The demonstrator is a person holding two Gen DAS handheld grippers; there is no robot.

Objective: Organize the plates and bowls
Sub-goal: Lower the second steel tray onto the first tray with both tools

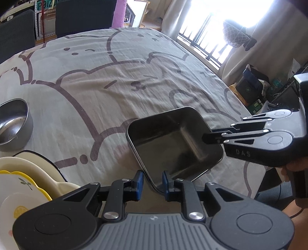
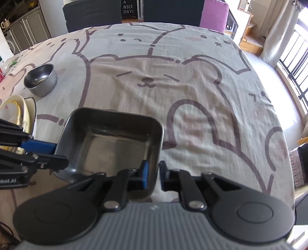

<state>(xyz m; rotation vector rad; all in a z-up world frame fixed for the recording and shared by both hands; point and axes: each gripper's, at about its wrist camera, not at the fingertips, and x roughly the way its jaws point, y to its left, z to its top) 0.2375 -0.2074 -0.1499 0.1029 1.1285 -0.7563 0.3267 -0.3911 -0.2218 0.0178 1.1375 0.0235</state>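
A square dark metal tray (image 1: 169, 138) (image 2: 111, 146) sits at the near side of the table, held from two sides. In the left wrist view, my left gripper (image 1: 153, 184) is shut on the tray's near corner, with the rim between its blue pads. The right wrist view shows the same left gripper (image 2: 57, 153) clamping the tray's left wall. My right gripper (image 2: 154, 177) is shut on the tray's right wall, one pad inside and one outside; it also appears as the right gripper (image 1: 207, 137) on the tray's rim. A round steel bowl (image 1: 13, 125) (image 2: 40, 79) stands apart at the left.
A stack of cream and yellow-rimmed plates (image 1: 23, 173) (image 2: 19, 113) lies just left of the tray. The cartoon-bear tablecloth (image 1: 115, 77) (image 2: 173, 86) covers the table. Dark chairs (image 2: 92, 13) stand at the far edge, and a barred window (image 1: 202, 38) is to the right.
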